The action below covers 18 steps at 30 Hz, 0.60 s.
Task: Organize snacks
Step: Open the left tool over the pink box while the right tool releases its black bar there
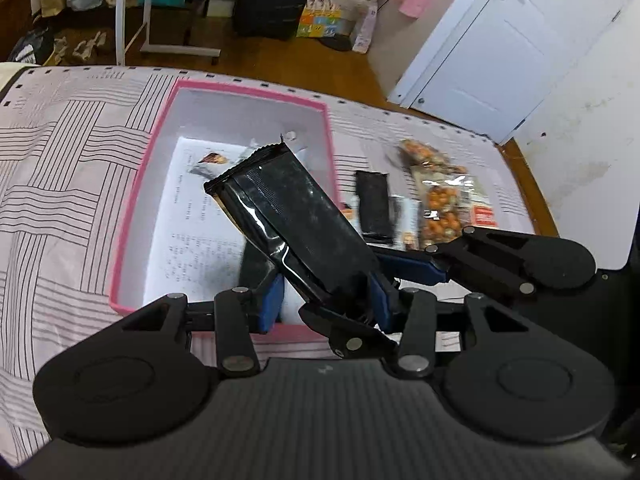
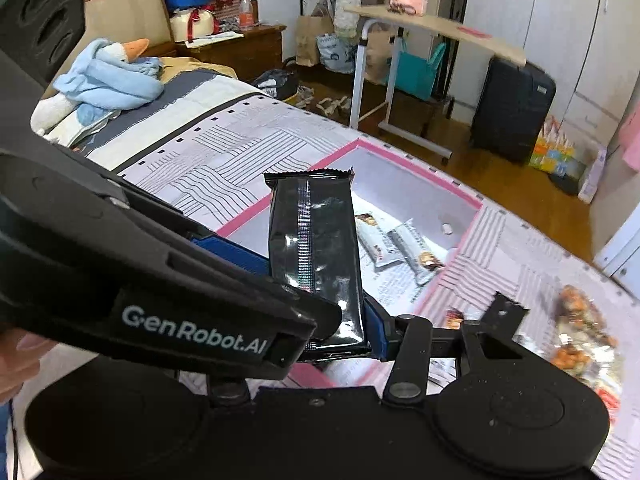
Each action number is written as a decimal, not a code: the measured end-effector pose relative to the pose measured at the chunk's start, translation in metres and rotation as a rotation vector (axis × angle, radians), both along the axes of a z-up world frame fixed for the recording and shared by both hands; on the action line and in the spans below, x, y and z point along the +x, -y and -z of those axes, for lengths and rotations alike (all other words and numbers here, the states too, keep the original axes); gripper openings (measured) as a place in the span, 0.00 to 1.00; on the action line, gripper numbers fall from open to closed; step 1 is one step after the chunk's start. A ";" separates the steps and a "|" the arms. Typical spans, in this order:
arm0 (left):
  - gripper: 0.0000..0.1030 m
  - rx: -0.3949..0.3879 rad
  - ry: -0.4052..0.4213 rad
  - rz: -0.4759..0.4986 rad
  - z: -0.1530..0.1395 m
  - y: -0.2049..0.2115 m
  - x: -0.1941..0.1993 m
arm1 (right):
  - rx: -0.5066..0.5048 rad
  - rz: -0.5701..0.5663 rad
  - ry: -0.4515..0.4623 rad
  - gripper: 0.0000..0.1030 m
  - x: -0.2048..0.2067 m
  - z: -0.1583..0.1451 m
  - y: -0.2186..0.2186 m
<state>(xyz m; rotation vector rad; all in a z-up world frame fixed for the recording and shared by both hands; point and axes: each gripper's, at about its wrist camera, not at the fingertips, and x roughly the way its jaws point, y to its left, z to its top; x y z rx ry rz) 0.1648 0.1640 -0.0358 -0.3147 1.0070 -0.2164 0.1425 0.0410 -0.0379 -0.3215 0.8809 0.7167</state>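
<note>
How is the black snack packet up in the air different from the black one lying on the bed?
The raised black packet stands tilted; the lying black packet rests flat. The raised black packet is above the pink box; the lying black packet is outside it on the bedspread, beside the nut bag. Both have shiny black wrappers.

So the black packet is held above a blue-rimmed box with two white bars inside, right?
Not quite: the box rim is pink, not blue, as the right wrist view shows. The black packet is held above it, and two white bars lie inside.
</note>
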 end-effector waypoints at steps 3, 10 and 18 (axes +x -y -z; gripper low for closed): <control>0.42 -0.004 -0.034 -0.018 0.019 -0.017 0.017 | 0.018 0.003 -0.036 0.52 0.015 0.019 -0.014; 0.42 -0.007 -0.087 -0.053 0.059 -0.045 0.043 | 0.052 -0.021 -0.082 0.52 0.035 0.056 -0.030; 0.43 0.016 -0.155 -0.071 0.090 -0.046 0.064 | 0.033 -0.002 -0.131 0.52 0.047 0.081 -0.037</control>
